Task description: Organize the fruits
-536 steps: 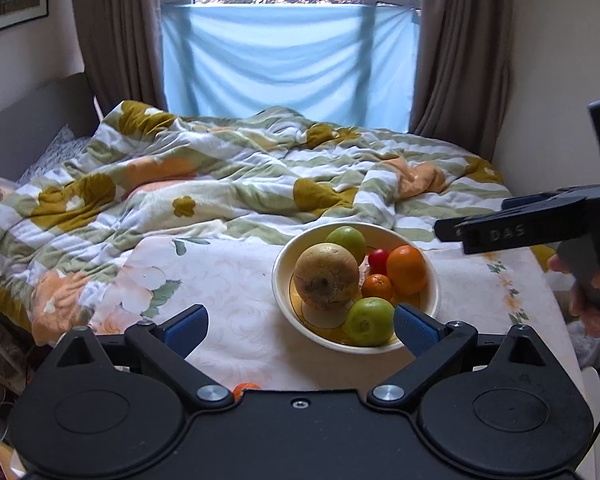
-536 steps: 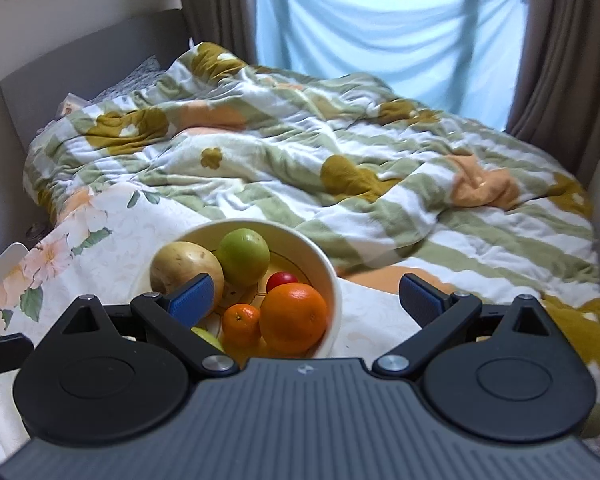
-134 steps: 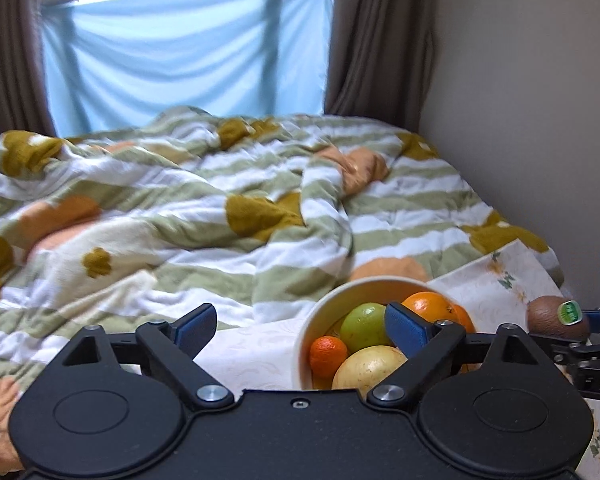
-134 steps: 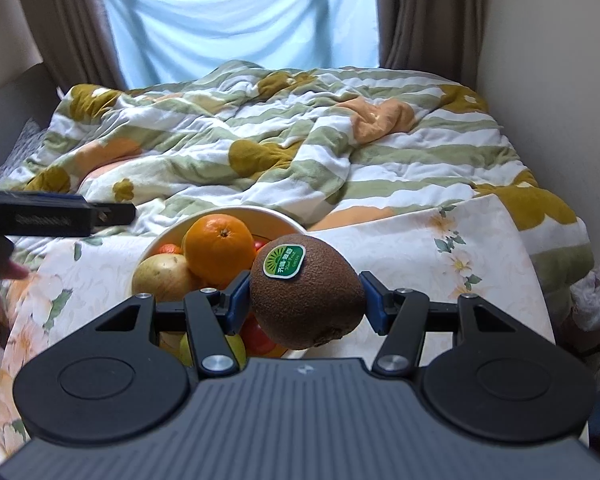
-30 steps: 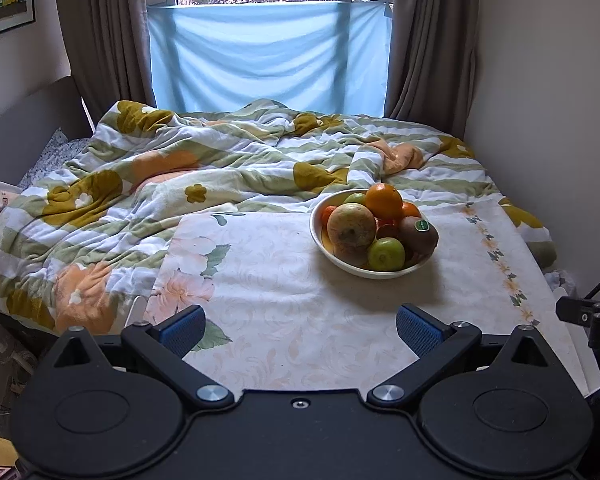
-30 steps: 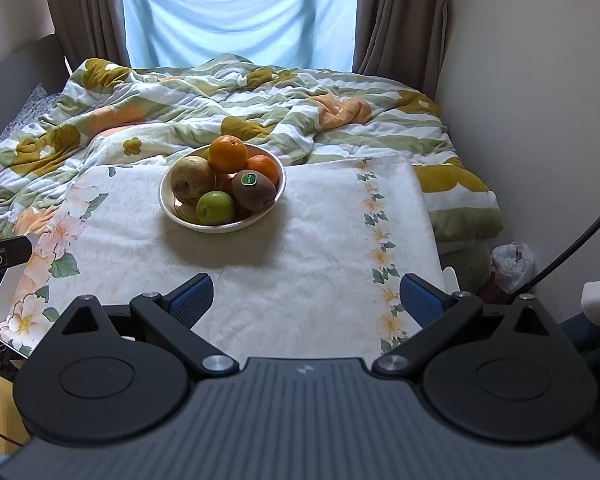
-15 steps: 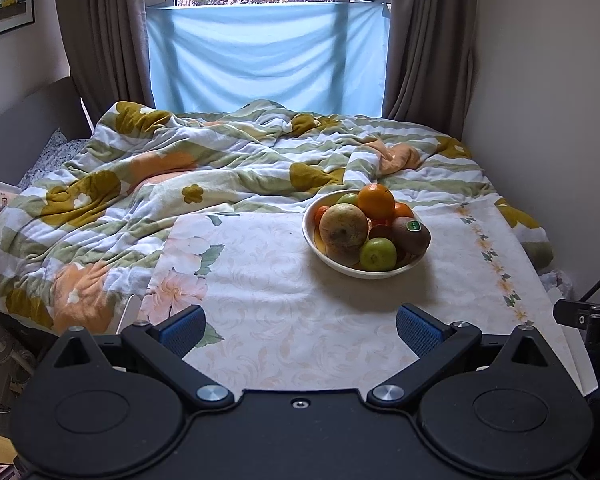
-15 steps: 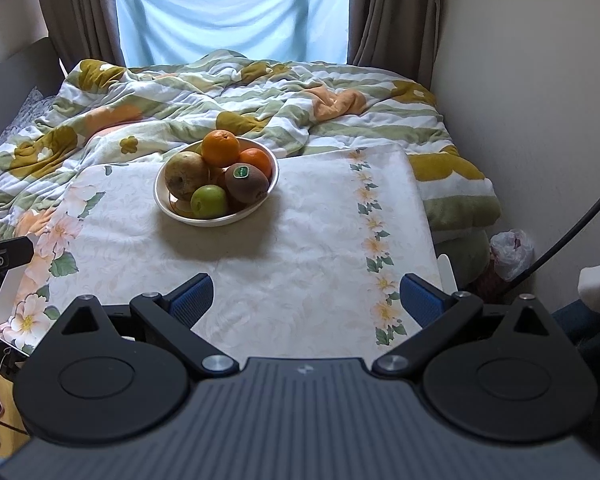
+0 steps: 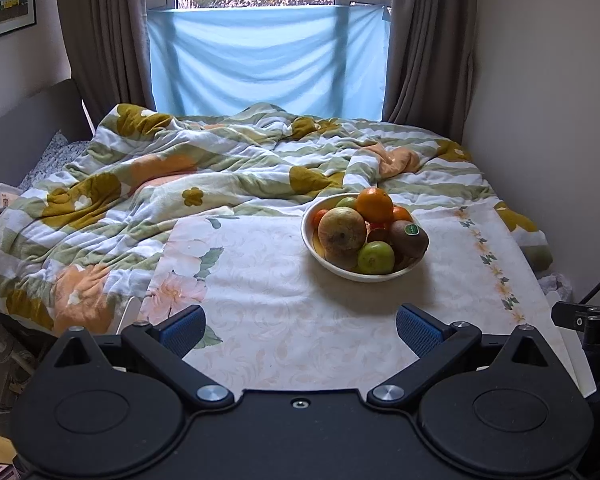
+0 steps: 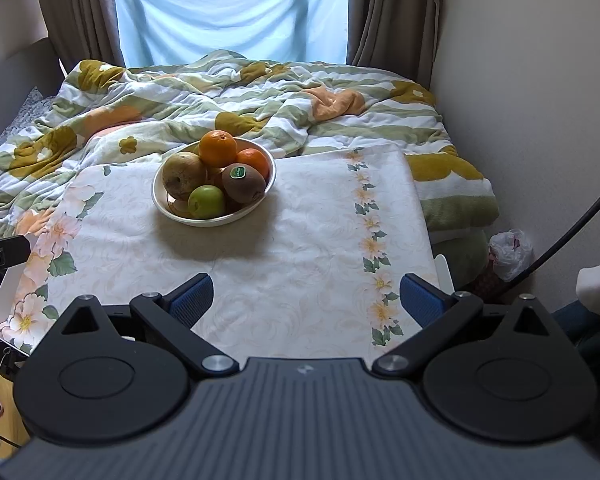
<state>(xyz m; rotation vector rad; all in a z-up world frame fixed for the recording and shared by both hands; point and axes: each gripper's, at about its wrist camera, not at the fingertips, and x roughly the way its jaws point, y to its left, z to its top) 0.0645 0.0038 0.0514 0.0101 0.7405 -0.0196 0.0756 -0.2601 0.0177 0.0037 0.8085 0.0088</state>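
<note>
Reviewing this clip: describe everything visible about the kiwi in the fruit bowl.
The kiwi is brown, fuzzy-looking and oval, with a round green sticker on its upper side. It lies on top of the pile at the right side of the cream bowl, close to the rim. It rests against the green apple on its left and an orange behind it. It looks whole. Neither tool touches it.

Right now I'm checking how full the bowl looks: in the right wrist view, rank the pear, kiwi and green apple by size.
1. Pear
2. Kiwi, only a little smaller than the pear
3. Green apple
All sit together in the bowl, so nearness barely matters.
</note>
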